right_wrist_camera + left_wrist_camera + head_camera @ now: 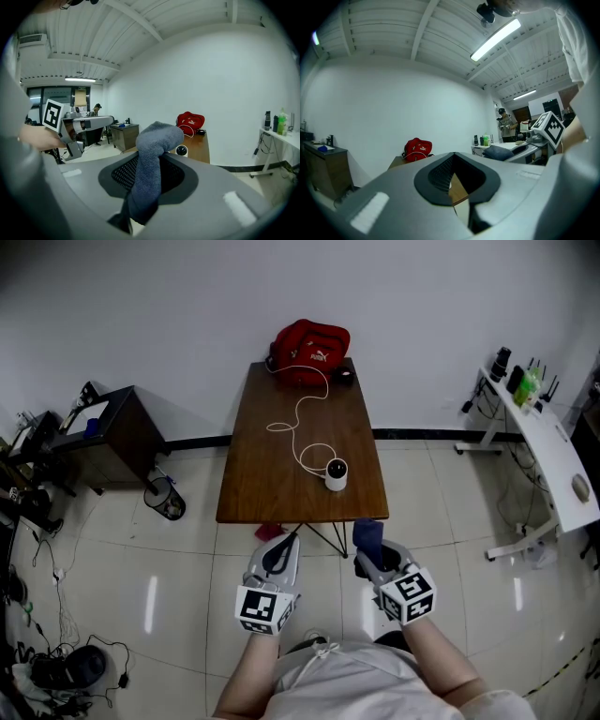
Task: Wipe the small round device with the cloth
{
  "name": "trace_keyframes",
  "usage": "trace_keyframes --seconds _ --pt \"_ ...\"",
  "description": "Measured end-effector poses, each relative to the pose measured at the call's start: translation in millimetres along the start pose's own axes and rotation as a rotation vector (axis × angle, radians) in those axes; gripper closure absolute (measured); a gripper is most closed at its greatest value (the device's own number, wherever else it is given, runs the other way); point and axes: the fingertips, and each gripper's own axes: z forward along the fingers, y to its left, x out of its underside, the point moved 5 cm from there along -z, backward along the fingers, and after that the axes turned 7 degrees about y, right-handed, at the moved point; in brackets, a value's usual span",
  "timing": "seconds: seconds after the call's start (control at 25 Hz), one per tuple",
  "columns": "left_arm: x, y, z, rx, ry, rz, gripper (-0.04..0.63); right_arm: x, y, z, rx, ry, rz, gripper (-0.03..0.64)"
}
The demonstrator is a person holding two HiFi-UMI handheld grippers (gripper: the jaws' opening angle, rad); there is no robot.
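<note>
right tongs [149, 180] clamp the cloth [152, 154] — device [336, 473] on table [272, 484].

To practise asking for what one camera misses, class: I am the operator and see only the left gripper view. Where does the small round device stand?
Observer: The head view shows the small white round device upright on the wooden table, in its near right part.
Operator: Is anything attached to it?
Observer: A white cable runs from it in loops up the table toward the red bag at the far end.
Operator: Is the cloth really in the right gripper?
Observer: Yes. The right gripper view shows the right gripper shut on the grey-blue cloth, which bunches up above the jaws.
</note>
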Motion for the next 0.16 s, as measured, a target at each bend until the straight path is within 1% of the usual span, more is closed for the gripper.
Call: trace_keyframes --seconds 0.16 --pt "2.3 -10.9 1.7 -0.003 0.011 0.011 0.590 4.9 -5.6 -7.3 0.003 0.010 -0.006 0.505"
